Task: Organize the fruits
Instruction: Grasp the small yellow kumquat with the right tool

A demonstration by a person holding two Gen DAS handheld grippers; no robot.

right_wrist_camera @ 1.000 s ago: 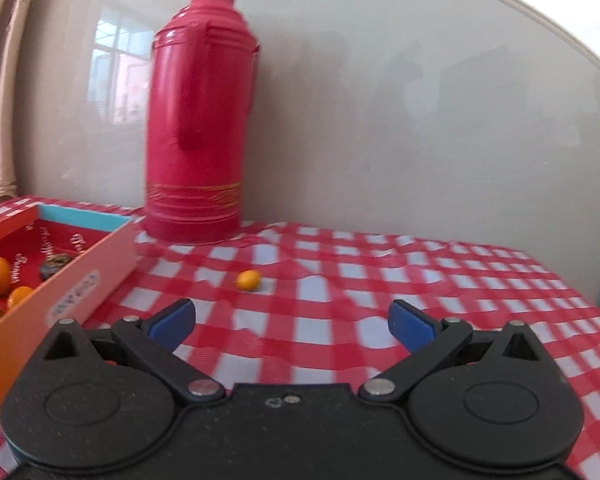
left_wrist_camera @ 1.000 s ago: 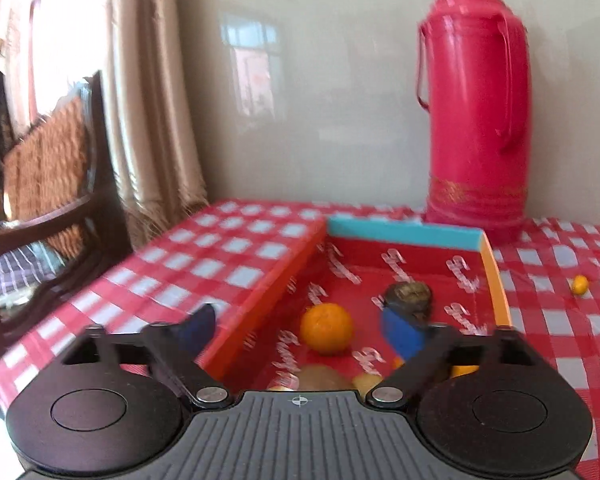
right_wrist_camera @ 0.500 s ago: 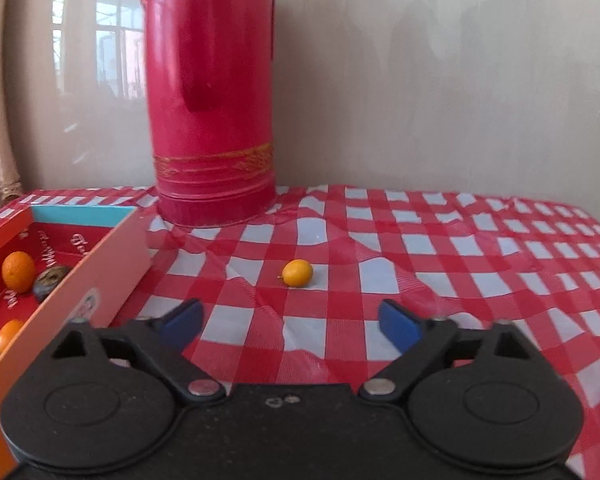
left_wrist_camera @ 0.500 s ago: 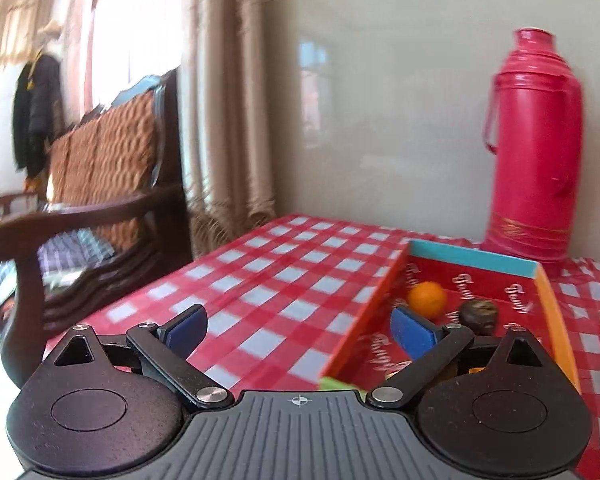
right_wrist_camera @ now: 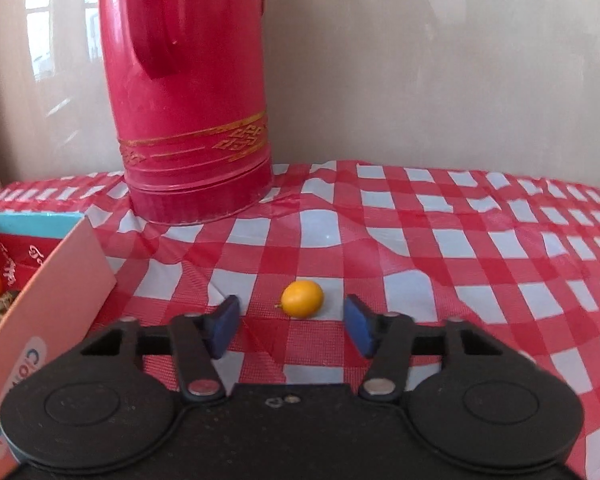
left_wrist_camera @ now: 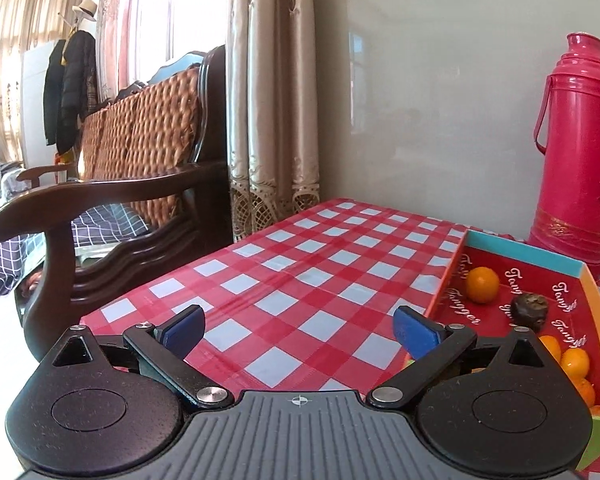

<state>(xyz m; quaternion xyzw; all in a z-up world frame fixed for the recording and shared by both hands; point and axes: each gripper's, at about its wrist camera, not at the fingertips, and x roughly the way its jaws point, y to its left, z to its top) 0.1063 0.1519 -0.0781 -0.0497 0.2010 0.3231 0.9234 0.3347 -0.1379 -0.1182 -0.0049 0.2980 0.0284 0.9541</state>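
Right hand-held gripper [right_wrist_camera: 291, 326] is spread wide, nothing in it, w/ the small orange fruit [right_wrist_camera: 302, 298] dead ahead, just past the tips and centred btwn them. Its long axis runs side to side, across the jaws. Left hand-held gripper [left_wrist_camera: 298, 330] also gapes empty, well off over bare check cloth, so right is nearer. The box [left_wrist_camera: 590, 286] of fruit sits left of the loose one; a red flask [right_wrist_camera: 188, 92] stands behind on the table [right_wrist_camera: 480, 240]. Wall close behind.
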